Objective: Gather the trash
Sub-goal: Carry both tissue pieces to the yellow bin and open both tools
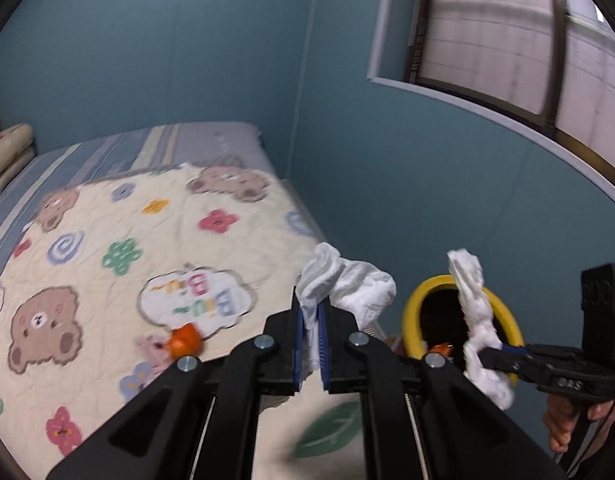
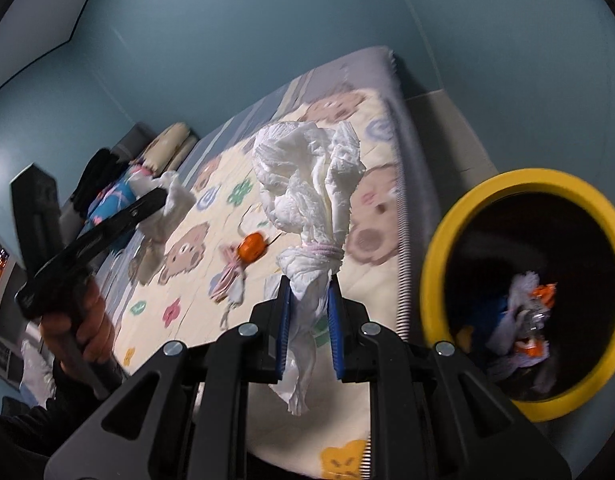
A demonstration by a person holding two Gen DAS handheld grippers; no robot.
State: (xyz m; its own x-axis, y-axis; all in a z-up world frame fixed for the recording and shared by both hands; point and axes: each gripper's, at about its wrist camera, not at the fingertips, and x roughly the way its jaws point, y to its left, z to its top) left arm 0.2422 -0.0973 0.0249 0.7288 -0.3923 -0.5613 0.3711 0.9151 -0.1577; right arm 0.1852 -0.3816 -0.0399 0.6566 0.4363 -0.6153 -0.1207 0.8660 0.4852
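Teal walls frame a bed under a bear-print quilt [image 1: 107, 240], and both grippers appear to be mid-carry to the yellow-rimmed bin [image 2: 439, 248] beside it. Nearest, the right gripper [image 2: 309, 312] is clamped on a tied tissue wad [image 2: 307, 184]; the left gripper [image 1: 309, 320] pinches a crumpled tissue [image 1: 347, 280]. Next, each jaw must open over the bin, while an orange wrapper [image 2: 252, 246] waits farther off on the quilt.
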